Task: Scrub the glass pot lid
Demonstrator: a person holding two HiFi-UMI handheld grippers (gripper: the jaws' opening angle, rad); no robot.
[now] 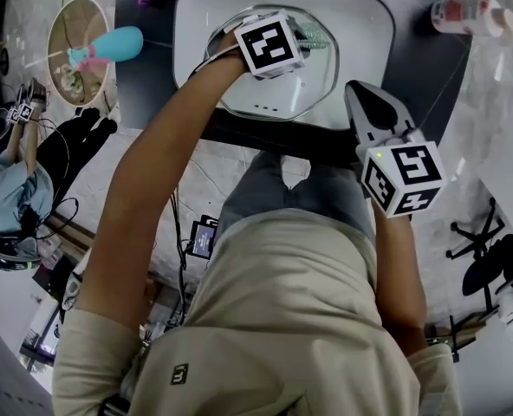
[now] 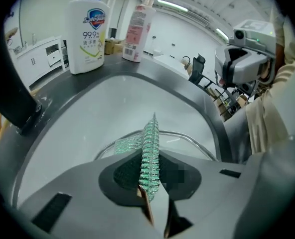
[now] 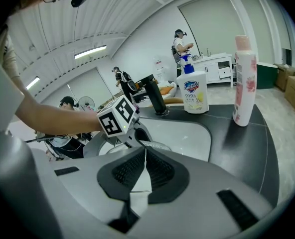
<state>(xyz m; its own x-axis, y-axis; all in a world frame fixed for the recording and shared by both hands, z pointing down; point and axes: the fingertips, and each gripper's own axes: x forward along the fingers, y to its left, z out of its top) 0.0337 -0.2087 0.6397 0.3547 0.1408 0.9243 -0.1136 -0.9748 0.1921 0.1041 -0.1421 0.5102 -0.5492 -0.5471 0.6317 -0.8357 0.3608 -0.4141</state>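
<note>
Nearest the head camera is the person's beige shirt (image 1: pixel 282 319), filling the lower middle of the frame, with both forearms reaching up from it. At right centre the right gripper (image 1: pixel 360 94) hangs over the near edge of the dark counter (image 1: pixel 430 68). Its own view shows the pads pressed together with nothing between them (image 3: pixel 145 151).

The white sink (image 1: pixel 369 24) in the upper middle holds the glass pot lid (image 1: pixel 278 98). The lid lies flat on the basin floor, a round disc with no long axis; which face is up cannot be told. The left gripper (image 1: pixel 313 42) is above it, pinching a green scouring cloth (image 2: pixel 150 158). The cloth stands on edge between the pads, its long axis running straight up the frame, away from the camera. Its far tip is over the lid's metal rim (image 2: pixel 187 138), and a green reflection shows in the glass. Whether they touch cannot be told.

On the counter behind the sink, upper left in the left gripper view, stand a white pump bottle (image 2: pixel 89 34) and a pink bottle (image 2: pixel 137 31), both opaque.
</note>
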